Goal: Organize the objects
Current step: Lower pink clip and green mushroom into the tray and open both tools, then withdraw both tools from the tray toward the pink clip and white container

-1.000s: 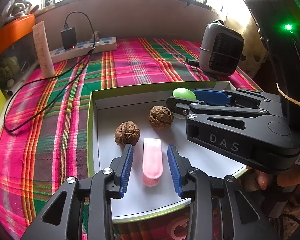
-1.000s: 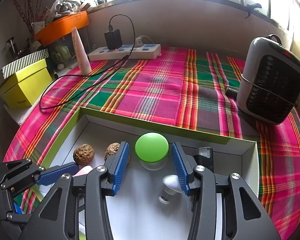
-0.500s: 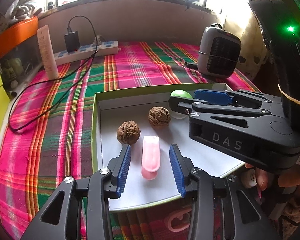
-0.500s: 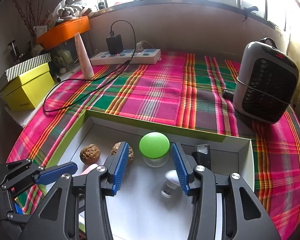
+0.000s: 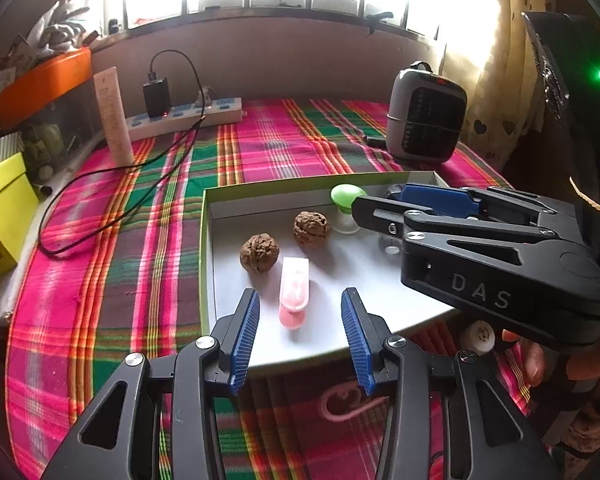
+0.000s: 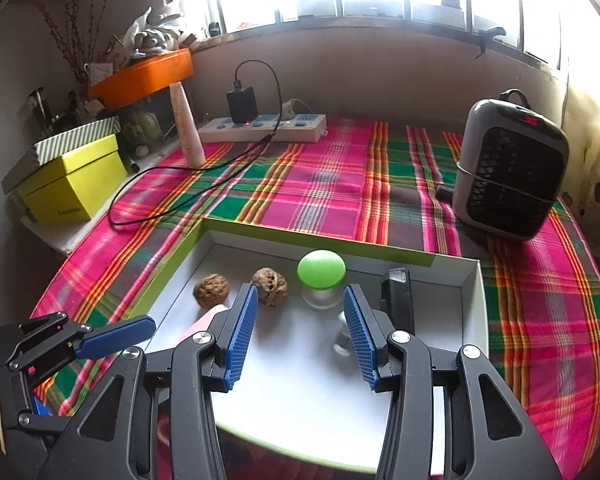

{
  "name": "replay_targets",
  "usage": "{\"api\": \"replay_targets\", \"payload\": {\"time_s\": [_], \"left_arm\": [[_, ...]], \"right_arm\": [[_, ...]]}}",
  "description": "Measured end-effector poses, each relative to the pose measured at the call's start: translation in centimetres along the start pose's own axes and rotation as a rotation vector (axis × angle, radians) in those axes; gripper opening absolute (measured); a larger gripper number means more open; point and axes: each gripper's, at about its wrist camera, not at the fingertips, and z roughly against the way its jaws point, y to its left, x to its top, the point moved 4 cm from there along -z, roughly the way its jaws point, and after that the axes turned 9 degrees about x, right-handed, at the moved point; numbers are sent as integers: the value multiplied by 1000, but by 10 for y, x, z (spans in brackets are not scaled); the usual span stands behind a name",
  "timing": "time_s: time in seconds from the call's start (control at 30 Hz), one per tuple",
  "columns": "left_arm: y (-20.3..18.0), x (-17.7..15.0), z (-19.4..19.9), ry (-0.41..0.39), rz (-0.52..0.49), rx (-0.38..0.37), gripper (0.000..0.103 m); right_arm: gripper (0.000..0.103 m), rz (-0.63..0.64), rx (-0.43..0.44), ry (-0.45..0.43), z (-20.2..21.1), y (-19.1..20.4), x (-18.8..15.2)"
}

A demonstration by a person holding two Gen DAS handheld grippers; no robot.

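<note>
Both grippers have drawn back from the tray since a second ago, so more of the plaid cloth and window wall now shows. Left gripper (image 5: 300, 336), jaws spread and holding nothing, hangs over the tray's near edge; the pink clip (image 5: 295, 290) lies flat on the tray floor just beyond and between its blue pads, touching neither. Right gripper (image 6: 300, 336), jaws likewise spread and empty, hovers over the middle of the tray, pointing at the green-capped mushroom lamp (image 6: 321, 276) that stands upright near the far wall. Green-rimmed tray (image 5: 204, 240) rests on the plaid tablecloth (image 5: 112, 280). Two walnuts lie apart toward the tray's left side: one (image 5: 259, 253) just beyond the clip, the other (image 5: 311, 229) beside the lamp. A black rectangular object (image 6: 398, 300) stands near the tray's right wall, with a small white item (image 6: 342, 338) before it, partly hidden by the right finger. A pink hook (image 5: 346, 404) lies on the cloth outside the near edge. Along the far edge of the cloth: power strip (image 6: 262, 127), white tube (image 6: 188, 126), space heater (image 6: 510, 168).
</note>
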Motion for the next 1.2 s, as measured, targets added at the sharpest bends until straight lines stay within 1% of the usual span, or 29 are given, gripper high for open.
{"api": "replay_targets", "payload": {"time_s": [0.33,0.67,0.77,0.97,1.2], "left_arm": [[-1,-15,19,-25,-10,33,41],[2,-30,34,-35,15,19,41],[5,-35,37,-34,22,14,41],[7,-43,42,-36,33,-4,41],[1,-52,41,-14,44,-65,41]], "right_arm": [[46,3,-9,-27,23,12,-18],[46,7,-35,-49,46,14,-40],[46,18,-58,-51,52,14,-47],[46,17,-76,-58,62,13,-61],[46,11,-90,-45,69,10,-77]]}}
